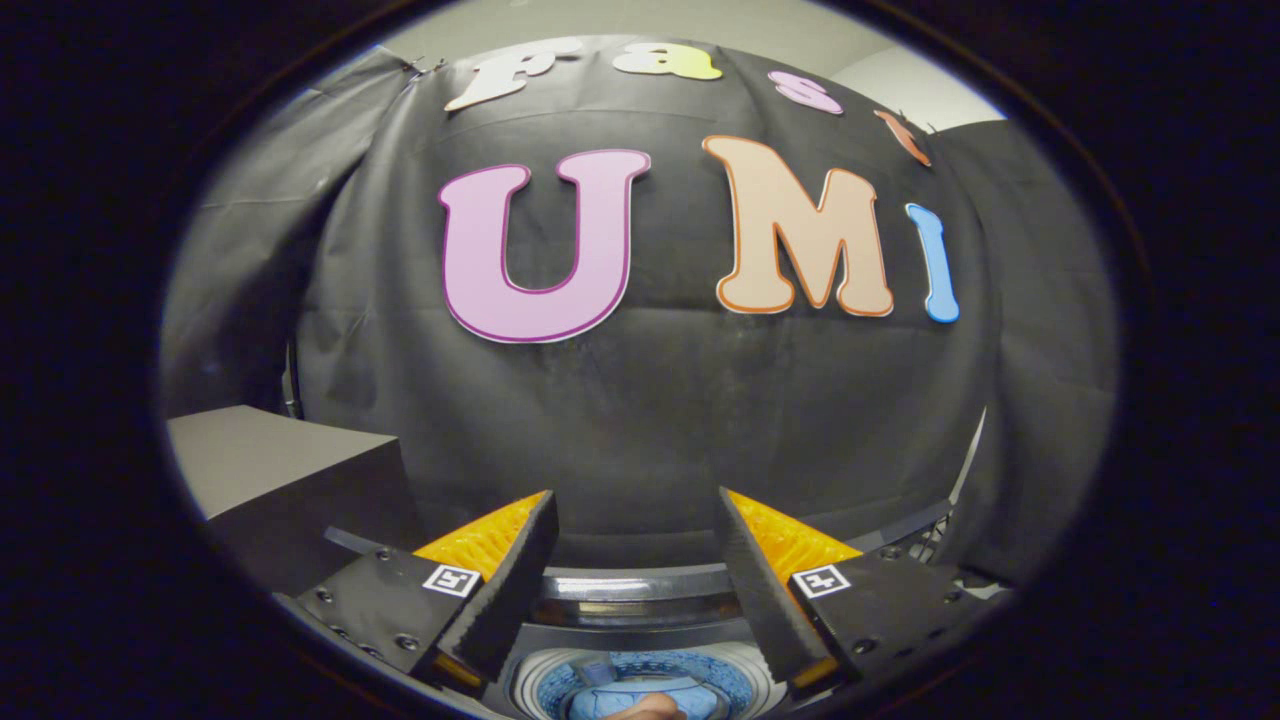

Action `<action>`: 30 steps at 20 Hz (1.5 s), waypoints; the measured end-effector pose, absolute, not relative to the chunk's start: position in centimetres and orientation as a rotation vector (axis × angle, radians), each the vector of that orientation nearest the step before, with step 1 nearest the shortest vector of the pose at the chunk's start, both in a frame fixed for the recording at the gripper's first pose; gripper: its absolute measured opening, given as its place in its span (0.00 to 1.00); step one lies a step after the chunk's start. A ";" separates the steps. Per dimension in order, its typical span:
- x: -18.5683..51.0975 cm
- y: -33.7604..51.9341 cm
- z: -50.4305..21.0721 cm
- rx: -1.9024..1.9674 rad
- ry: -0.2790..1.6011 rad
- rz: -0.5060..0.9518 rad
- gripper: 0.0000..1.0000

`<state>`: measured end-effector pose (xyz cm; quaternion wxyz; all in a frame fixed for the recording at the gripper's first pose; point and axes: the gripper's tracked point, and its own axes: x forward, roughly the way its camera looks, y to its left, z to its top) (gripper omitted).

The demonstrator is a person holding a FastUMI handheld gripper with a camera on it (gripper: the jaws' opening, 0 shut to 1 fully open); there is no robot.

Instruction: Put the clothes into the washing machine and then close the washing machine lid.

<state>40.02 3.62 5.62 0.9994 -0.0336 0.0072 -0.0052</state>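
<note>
My gripper (637, 510) is held high, facing the booth's black cloth wall, with its fingers spread wide apart and nothing between them. Below and just behind the fingertips lies the washing machine's round top opening (640, 672), its grey rim and blue drum visible. Something pale lies low in the drum (645, 708); whether it is clothing I cannot tell. A dark curved band, which may be the raised lid (640, 585), runs behind the opening.
A grey box-shaped block (280, 470) stands to the left of the machine, beside the left finger. The black cloth wall hangs close ahead. A pale vertical strip (968, 460) shows at the right past the right finger.
</note>
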 end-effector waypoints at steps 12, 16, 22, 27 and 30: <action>34.8 3.4 -0.2 -0.058 0.168 -0.033 0.97; 32.5 3.9 0.9 -0.067 0.137 -0.041 0.96; 28.9 4.4 2.6 -0.093 0.117 -0.051 0.96; 26.2 4.4 3.4 -0.096 0.092 -0.068 0.96; 24.7 4.2 3.7 -0.108 0.083 -0.088 0.96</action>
